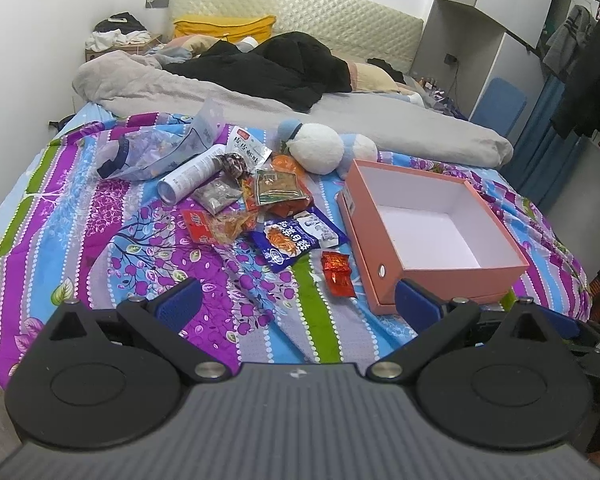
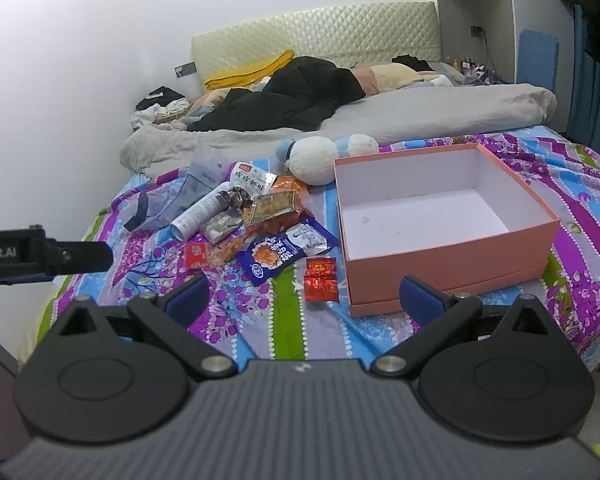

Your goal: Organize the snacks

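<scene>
The snacks lie in a loose pile on the striped bedspread (image 1: pixel 284 344), left of the pink box (image 1: pixel 384 224). A blue packet (image 1: pixel 296 240) sits at the near edge of the pile, with a small red packet (image 2: pixel 321 279) just beside it, toward the box. A white tube (image 1: pixel 192 174) and a clear plastic bag (image 1: pixel 144 152) lie at the far left. A white plush toy (image 1: pixel 316 146) rests beyond. The box interior is bare. The left gripper (image 1: pixel 298 304) and the right gripper (image 2: pixel 306 300) both hover with fingers apart, holding nothing.
</scene>
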Available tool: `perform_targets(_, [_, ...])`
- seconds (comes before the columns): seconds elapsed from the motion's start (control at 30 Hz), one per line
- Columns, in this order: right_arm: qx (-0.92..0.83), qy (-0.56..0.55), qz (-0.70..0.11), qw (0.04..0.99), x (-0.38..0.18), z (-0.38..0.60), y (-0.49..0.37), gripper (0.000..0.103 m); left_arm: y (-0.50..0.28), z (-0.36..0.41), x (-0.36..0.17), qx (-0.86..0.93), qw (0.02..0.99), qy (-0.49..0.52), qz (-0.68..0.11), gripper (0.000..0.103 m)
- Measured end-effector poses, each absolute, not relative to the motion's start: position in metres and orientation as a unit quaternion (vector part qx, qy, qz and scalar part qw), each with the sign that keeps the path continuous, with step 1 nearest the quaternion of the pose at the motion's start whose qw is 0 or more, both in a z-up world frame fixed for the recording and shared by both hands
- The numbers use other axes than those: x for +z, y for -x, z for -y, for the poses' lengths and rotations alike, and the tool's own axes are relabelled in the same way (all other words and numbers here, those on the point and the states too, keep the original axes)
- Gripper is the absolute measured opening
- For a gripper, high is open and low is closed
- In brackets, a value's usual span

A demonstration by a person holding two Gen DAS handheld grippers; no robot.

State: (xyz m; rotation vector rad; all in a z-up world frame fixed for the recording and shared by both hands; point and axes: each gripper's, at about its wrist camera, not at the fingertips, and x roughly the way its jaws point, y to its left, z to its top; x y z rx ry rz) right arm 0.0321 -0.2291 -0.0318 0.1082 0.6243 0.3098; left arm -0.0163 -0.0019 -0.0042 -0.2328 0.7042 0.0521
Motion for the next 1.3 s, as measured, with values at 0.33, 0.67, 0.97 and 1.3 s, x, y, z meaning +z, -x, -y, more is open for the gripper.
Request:
perform_targets(0.33, [0.149,-0.045,-0.311,0.938,-0.030,0.227,-0.033,0.103,0.018,-0.001,-0.004,0.027,0.932,0.114,-0.343,0.103])
perform_targets(0.67, [0.154,-0.042,-0.320,0.934,-0.033,0.223,-0.033,0.103,0.020,-0.008,-0.004,0.026,0.932,0.113,-0.343,0.103])
perform_targets(0.97, [0.160,-0.042,-0.325,0.931,-0.033,0.221,-0.038,0.103,0.019,-0.007,-0.002,0.024,0.932,0.112,-0.345,0.103])
perform_targets(1.3, [0.161,-0.038,-0.328,0.930,-0.032,0.220,-0.042,0.103,0.011,-0.007,-0.001,0.013,0.929,0.111,-0.354,0.103])
